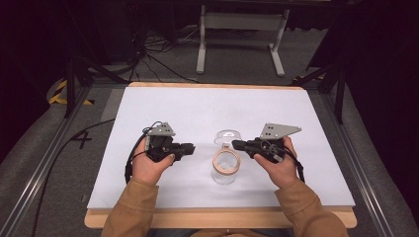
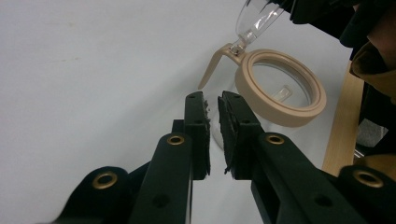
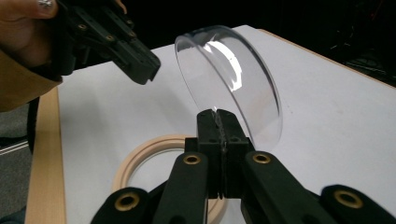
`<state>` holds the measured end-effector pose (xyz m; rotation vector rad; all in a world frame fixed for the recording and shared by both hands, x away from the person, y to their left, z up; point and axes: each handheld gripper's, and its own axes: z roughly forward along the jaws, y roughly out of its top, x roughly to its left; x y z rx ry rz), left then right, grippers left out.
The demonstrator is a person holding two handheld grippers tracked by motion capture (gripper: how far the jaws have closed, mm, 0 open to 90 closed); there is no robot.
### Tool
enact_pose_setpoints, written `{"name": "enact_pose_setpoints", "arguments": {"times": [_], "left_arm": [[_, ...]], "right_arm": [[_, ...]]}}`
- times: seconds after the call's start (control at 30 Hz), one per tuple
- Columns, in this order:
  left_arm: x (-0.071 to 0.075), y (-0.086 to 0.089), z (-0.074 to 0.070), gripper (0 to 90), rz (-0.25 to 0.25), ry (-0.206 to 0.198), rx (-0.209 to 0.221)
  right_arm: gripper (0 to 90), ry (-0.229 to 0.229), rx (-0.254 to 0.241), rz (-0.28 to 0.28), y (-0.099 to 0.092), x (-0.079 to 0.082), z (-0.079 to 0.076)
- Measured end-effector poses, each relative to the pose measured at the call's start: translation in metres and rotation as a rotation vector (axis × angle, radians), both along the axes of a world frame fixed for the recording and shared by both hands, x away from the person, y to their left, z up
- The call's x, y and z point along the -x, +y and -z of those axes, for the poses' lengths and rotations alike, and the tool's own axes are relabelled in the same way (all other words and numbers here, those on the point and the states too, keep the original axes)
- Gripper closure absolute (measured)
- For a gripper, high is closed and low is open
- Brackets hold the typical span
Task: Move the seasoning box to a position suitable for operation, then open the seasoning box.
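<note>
High view shows a clear jar (image 1: pixel 225 170) with a tan rim (image 1: pixel 226 162) near the front middle of the white surface (image 1: pixel 163 108), its hinged clear lid (image 1: pixel 227 135) swung up. The right tool (image 1: pixel 236 144) is pressed together, pinching the lid's edge. The left tool (image 1: pixel 190 148) sits just beside the jar, jaws slightly parted on nothing. With no hold on the jar, a pull on the lid could tip or drag it; the slick plastic could also slip free.

Grey carpet floor (image 1: pixel 237 59), white table frame (image 1: pixel 242 29), cables (image 1: pixel 158 54); surroundings perhaps unlit.
</note>
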<state>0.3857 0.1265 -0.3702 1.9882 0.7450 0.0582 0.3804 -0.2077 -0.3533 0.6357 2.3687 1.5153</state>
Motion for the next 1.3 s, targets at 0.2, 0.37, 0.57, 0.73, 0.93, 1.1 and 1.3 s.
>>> {"name": "enact_pose_setpoints", "arguments": {"times": [0.2, 0.37, 0.57, 0.73, 0.93, 1.1, 1.3], "left_arm": [[0.000, 0.001, 0.001, 79.4, 0.002, -0.003, -0.001], [-0.001, -0.001, 0.002, 79.0, 0.010, 0.000, 0.005], [-0.006, -0.007, 0.001, 78.5, 0.029, 0.000, 0.004], [-0.009, -0.012, 0.000, 78.1, 0.045, 0.003, 0.003], [-0.014, -0.013, -0.003, 75.7, 0.041, -0.013, -0.002], [-0.015, -0.009, -0.005, 73.1, 0.018, -0.013, -0.026], [-0.016, 0.002, -0.005, 71.9, -0.019, -0.005, -0.030]], "right_arm": [[90.0, -0.008, 0.022, 0.043, -0.001, -0.005, 0.005], [90.0, -0.023, 0.025, 0.047, -0.001, -0.002, 0.003], [90.0, -0.029, 0.021, 0.046, -0.008, 0.003, -0.001], [90.0, -0.036, 0.016, 0.053, -0.014, 0.008, -0.005], [89.3, -0.044, 0.016, 0.086, -0.032, 0.013, -0.012], [87.3, -0.031, 0.009, 0.145, -0.055, 0.010, -0.016], [86.1, -0.021, 0.012, 0.224, -0.079, 0.003, -0.017]]}}
